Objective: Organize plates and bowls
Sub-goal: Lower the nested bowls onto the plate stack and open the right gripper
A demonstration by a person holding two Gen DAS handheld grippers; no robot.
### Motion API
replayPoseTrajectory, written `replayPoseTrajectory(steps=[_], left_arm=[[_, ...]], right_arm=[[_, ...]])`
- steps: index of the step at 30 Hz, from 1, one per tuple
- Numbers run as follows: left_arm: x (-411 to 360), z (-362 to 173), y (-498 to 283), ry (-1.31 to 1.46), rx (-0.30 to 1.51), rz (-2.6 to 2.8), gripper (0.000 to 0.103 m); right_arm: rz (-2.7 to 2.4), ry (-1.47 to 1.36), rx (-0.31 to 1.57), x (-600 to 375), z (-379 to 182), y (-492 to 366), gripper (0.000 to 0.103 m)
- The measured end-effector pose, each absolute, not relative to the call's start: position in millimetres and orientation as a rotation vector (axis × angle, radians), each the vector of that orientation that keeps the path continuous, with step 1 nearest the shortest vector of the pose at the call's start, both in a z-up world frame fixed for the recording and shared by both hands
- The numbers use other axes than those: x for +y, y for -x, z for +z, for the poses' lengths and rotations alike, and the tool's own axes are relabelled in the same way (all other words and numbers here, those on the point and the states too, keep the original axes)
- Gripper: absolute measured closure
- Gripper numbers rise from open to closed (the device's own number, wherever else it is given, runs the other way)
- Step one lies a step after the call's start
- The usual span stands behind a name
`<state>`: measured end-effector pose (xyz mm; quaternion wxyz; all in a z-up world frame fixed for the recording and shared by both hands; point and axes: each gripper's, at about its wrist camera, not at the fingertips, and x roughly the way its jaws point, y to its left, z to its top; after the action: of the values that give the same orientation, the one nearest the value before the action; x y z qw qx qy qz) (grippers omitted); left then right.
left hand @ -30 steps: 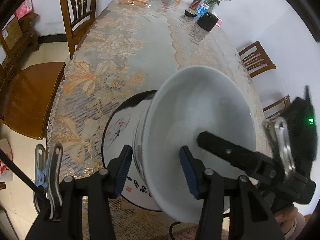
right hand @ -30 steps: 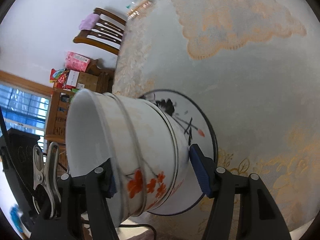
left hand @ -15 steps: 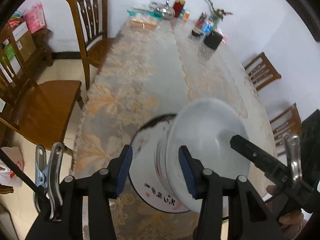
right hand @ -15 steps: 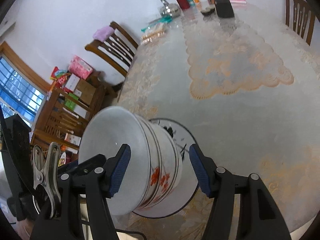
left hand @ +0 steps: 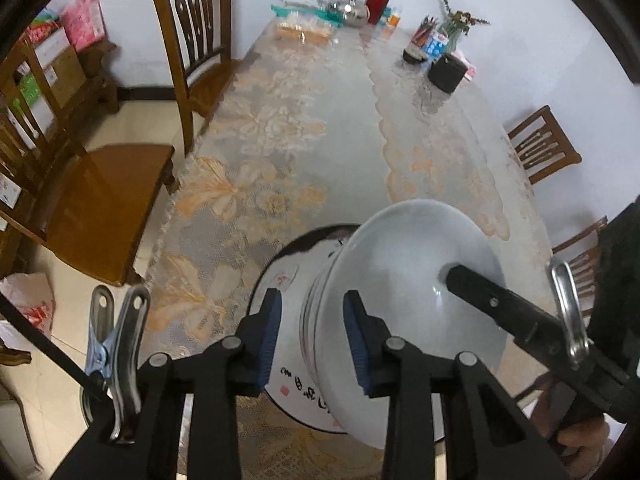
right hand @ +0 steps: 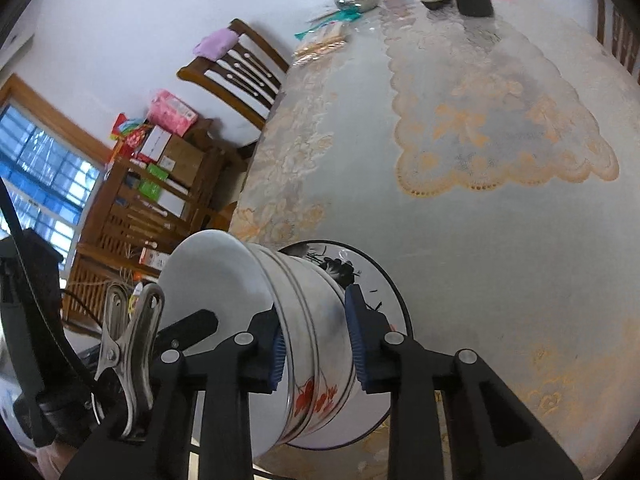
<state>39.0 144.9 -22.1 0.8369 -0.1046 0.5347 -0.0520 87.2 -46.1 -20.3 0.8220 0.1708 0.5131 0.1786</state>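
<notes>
Stacked bowls on a plate at the near end of the long table, a gripper on each side.

The table (left hand: 304, 168) runs away from the viewer; at its near end the black-rimmed plate (left hand: 280, 292) carries the stack of bowls (right hand: 308, 344). The stack's axis stands upright between both hands, about equally near. The right gripper (right hand: 314, 350) has just been narrowing and its pads clamp the stack's wall. The left gripper (left hand: 312, 340), also just narrowing, straddles the top bowl's rim; whether it grips, I cannot tell.
</notes>
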Motion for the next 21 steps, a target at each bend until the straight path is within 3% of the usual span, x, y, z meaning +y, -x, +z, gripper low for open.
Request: replayPoseTrajectory(steps=[3,5,12,21], left_arm=[[143,-12,-32,0.173,1.079,-0.054,0.069],[144,-6,-28,0.161,1.060,-0.024,0.062],[151,7,-5,0.174,1.033,0.065,0.052],[142,25,29,0.105,1.000,0.037,0.042]], right_arm=[[0.391,-0.350,1.066,-50,-9,-83,0.072],[0.387,-0.325,1.043,-52,-1,-76,0.066],[0.414,-0.228,0.972,-54,22,-50,0.061],[0.369,-0.179,0.932,-52,40,-6,0.060]])
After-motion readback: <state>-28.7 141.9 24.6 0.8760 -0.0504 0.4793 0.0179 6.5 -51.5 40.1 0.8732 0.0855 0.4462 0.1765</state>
